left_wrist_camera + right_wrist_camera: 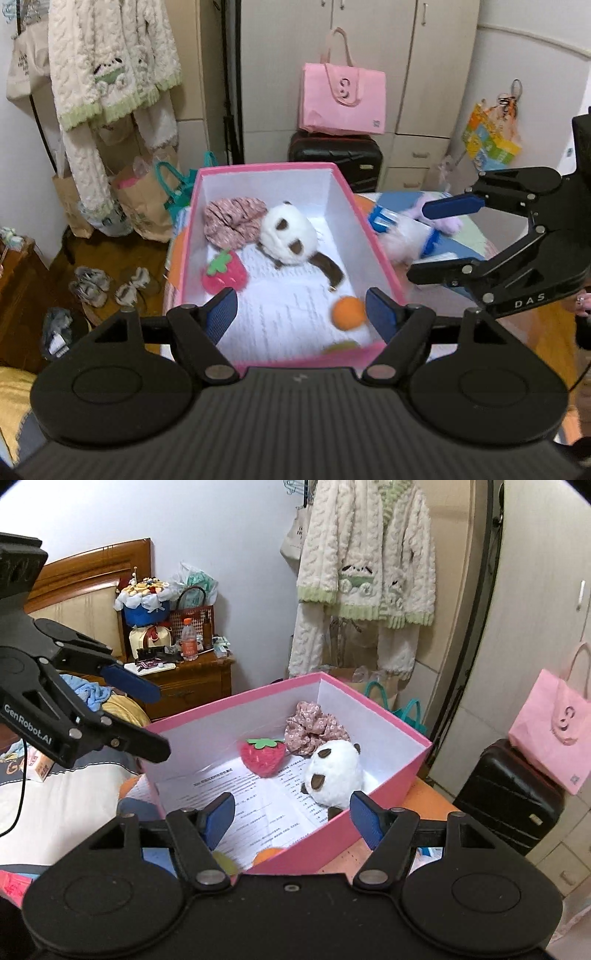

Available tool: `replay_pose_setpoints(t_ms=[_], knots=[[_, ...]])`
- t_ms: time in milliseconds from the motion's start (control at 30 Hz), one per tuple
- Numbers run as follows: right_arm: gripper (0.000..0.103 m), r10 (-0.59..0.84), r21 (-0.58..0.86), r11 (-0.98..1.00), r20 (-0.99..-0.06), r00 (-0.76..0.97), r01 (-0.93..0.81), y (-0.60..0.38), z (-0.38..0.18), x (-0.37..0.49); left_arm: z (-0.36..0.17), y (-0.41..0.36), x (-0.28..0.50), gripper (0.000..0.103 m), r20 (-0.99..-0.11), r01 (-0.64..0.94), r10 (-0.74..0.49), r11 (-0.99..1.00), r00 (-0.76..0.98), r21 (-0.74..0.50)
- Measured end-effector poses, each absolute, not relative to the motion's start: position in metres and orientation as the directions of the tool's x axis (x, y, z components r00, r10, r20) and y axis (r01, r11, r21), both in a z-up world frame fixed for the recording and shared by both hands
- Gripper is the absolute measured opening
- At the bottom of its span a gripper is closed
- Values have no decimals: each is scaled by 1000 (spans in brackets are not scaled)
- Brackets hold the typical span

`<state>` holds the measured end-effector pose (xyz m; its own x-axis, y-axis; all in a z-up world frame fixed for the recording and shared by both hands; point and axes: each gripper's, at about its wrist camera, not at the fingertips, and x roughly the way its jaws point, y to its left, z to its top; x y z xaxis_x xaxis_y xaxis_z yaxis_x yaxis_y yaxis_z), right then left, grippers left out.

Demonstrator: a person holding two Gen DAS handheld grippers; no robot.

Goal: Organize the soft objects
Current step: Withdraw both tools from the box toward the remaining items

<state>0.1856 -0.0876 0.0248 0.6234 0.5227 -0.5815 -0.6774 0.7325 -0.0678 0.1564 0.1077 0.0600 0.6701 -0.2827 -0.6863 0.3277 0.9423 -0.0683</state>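
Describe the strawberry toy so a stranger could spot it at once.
Find the pink box lined with printed paper. Inside, the strawberry toy lies between the floral scrunchie and the white plush. It alone is red with a green felt leaf cap.

I see a pink box (373,236) with a white inside, a pink floral scrunchie (232,221), a red strawberry plush (225,273) with a green leaf, a white-and-brown panda plush (288,236) and an orange ball (349,312).
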Motion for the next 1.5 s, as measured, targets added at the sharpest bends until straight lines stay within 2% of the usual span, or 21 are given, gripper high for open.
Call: replay_pose_setpoints(t_ms=[367, 600, 900, 1333, 1500], knots=[[78, 522, -151, 733, -500, 691, -663, -123, 46, 99, 74, 77, 92, 93, -654, 409, -312, 913, 690, -4], [81, 483, -149, 784, -464, 743, -602, -167, 37, 64, 73, 35, 69, 93, -639, 520, -366, 852, 677, 62], [82, 431, -117, 830, -486, 760, -546, -209, 6, 51, 55, -22, 82, 93, -661, 637, -478, 771, 579, 0], [84, 412, -30, 870, -503, 760, -492, -240, -61, 90, 21, -73, 122, 93, -613, 627, -500, 779, 612, -9], [84, 379, -25, 895, -481, 790, -445, -243, -88, 108, 1, -81, 148, 93, -590, 593, -514, 802, 623, -72]])
